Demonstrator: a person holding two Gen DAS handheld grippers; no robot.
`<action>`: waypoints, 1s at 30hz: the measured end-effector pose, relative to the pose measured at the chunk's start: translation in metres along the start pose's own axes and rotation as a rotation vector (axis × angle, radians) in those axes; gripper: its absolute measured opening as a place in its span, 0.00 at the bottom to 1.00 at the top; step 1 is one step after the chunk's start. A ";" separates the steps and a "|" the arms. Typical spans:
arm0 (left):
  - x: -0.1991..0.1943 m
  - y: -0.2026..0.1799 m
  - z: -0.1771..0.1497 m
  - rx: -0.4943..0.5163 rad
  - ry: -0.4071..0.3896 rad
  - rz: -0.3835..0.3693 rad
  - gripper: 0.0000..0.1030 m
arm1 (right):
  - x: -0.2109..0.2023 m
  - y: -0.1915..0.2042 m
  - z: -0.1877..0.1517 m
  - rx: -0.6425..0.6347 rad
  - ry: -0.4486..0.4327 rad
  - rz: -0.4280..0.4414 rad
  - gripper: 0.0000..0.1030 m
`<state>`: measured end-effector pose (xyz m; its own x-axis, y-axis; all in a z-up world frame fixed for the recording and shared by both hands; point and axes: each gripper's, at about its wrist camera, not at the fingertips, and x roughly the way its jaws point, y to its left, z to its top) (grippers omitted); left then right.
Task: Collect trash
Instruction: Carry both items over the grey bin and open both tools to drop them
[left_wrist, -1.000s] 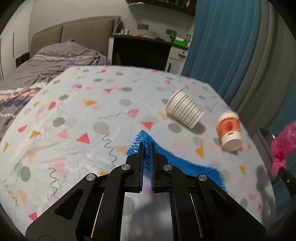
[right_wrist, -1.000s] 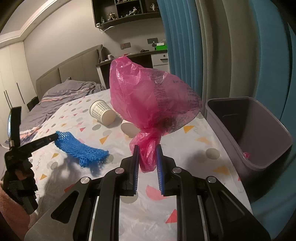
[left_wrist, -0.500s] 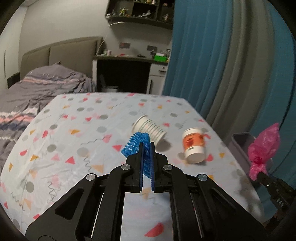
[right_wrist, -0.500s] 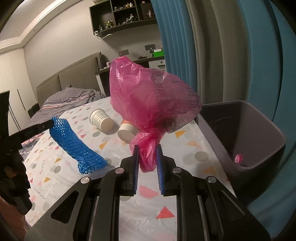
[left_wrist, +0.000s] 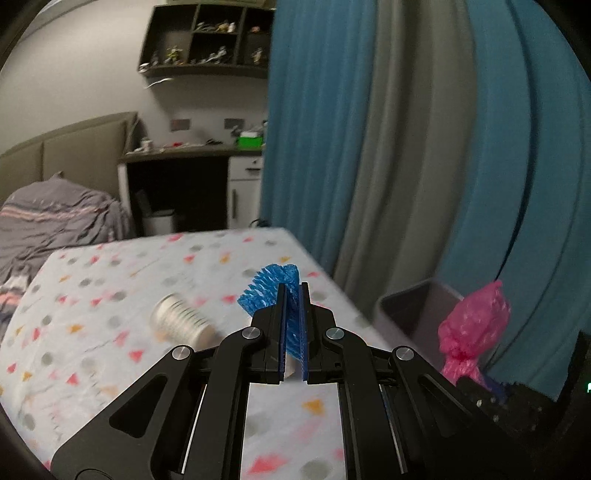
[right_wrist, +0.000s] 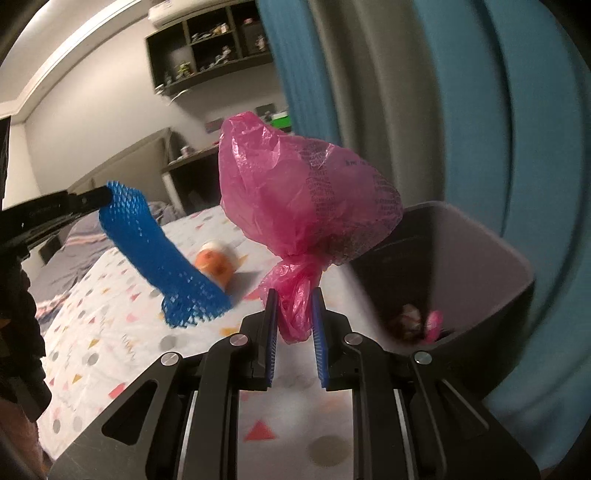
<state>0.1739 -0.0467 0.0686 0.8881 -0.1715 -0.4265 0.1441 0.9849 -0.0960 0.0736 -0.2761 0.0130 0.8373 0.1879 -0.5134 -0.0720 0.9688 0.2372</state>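
My left gripper (left_wrist: 293, 288) is shut on a blue foam net (left_wrist: 271, 286) and holds it in the air above the table; the net hangs down in the right wrist view (right_wrist: 159, 254). My right gripper (right_wrist: 293, 295) is shut on the knot of a pink plastic bag (right_wrist: 303, 195), lifted beside the grey trash bin (right_wrist: 480, 258). The bag (left_wrist: 472, 325) and bin (left_wrist: 410, 310) also show at the right of the left wrist view. A white ribbed paper cup (left_wrist: 181, 321) and an orange-labelled cup (right_wrist: 216, 264) lie on the table.
The table has a patterned cloth (left_wrist: 110, 302). The bin stands at the table's right edge against blue and grey curtains (left_wrist: 406, 147) and holds some trash (right_wrist: 417, 321). A bed (left_wrist: 48, 225) and a desk (left_wrist: 192, 184) lie beyond.
My left gripper has lifted the blue net off the table and swung right toward the bin. My right gripper has carried the pink bag closer to the bin.
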 end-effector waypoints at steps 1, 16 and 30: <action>0.008 -0.010 0.004 0.003 -0.004 -0.013 0.05 | -0.001 -0.005 0.003 0.006 -0.006 -0.011 0.18; 0.116 -0.132 -0.011 0.042 0.029 -0.139 0.05 | 0.014 -0.069 0.009 0.093 -0.017 -0.138 0.18; 0.159 -0.145 -0.044 0.042 0.145 -0.218 0.06 | 0.049 -0.086 0.013 0.105 0.047 -0.156 0.20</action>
<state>0.2748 -0.2182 -0.0252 0.7626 -0.3788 -0.5244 0.3462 0.9237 -0.1638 0.1280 -0.3517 -0.0221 0.8077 0.0465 -0.5878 0.1158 0.9650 0.2355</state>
